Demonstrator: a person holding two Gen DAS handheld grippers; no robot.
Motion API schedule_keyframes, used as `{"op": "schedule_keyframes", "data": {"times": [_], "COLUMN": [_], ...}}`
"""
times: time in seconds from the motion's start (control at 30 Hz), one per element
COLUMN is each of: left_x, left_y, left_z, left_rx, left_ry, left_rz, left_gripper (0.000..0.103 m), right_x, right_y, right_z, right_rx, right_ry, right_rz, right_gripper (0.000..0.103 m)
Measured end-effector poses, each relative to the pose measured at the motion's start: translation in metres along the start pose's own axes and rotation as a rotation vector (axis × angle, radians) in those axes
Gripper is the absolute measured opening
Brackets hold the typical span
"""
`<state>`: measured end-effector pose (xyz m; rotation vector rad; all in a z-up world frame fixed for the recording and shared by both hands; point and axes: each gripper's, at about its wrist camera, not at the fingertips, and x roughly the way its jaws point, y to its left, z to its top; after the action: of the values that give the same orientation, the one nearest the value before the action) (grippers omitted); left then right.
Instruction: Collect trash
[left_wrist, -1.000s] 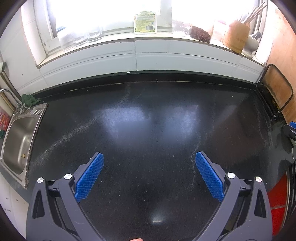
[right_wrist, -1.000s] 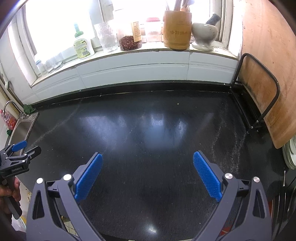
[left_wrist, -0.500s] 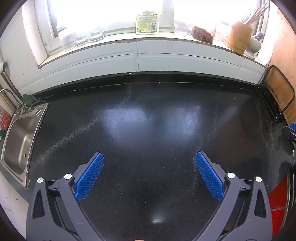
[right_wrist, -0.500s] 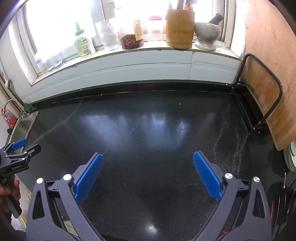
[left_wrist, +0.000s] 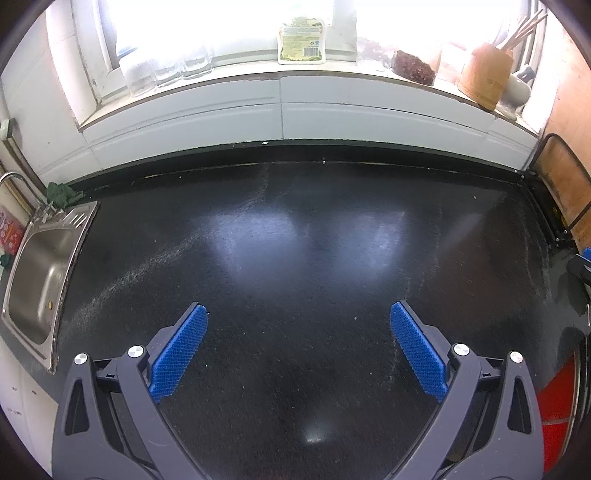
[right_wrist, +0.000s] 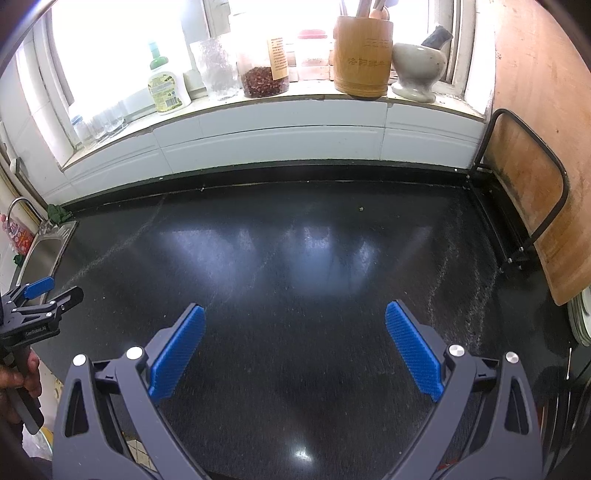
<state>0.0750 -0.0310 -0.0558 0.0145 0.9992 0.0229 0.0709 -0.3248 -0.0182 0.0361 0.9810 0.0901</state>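
1. Your left gripper (left_wrist: 298, 334) hangs above the black counter (left_wrist: 303, 229), jaws spread wide and holding nothing; the sink (left_wrist: 35, 273) sits at the counter's left end.

2. Your right gripper (right_wrist: 294, 332) hovers over the same counter, also wide and empty. At the left edge of its view your hand (right_wrist: 16, 373) grips the handle of the left tool, which stands out from the counter's front-left corner.

3. Trash is scarce here. The only clear candidate is a small pale crumb (right_wrist: 361, 209) lying on the counter toward the back, below the wooden utensil holder (right_wrist: 362, 55) on the windowsill. A fine white speck (left_wrist: 355, 317) lies on the counter just ahead of the left gripper's right finger; too small to say what it is. Pale streaks across the counter look like residue, not something to pick up.

4. The windowsill behind the counter carries a soap bottle (right_wrist: 167, 86), a jar of dried chillies (right_wrist: 264, 70) and a stone mortar (right_wrist: 415, 74); none of these reads as trash.

5. By the look of it, you are in the searching step, or close to the end: nothing is gripped and the counter is almost bare.

6. The next move, if you go for the crumb, calls for a reach with the right gripper toward the back of the counter, fingertips lowered to the surface and closed tightly, since so small a bit may slip between the pads (right_wrist: 177, 354).
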Motion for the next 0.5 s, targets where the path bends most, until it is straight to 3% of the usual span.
{"op": "schedule_keyframes", "data": {"times": [0.5], "left_x": [0.009], "left_y": [-0.002], "left_z": [0.006], "left_rx": [0.014], "left_ry": [-0.011], "left_rz": [0.03], "left_gripper": [0.096], "right_x": [0.016], "right_y": [-0.002], "right_z": [0.011], "right_rx": [0.004], "right_ry": [0.009], "right_rz": [0.01], "right_gripper": [0.095]}}
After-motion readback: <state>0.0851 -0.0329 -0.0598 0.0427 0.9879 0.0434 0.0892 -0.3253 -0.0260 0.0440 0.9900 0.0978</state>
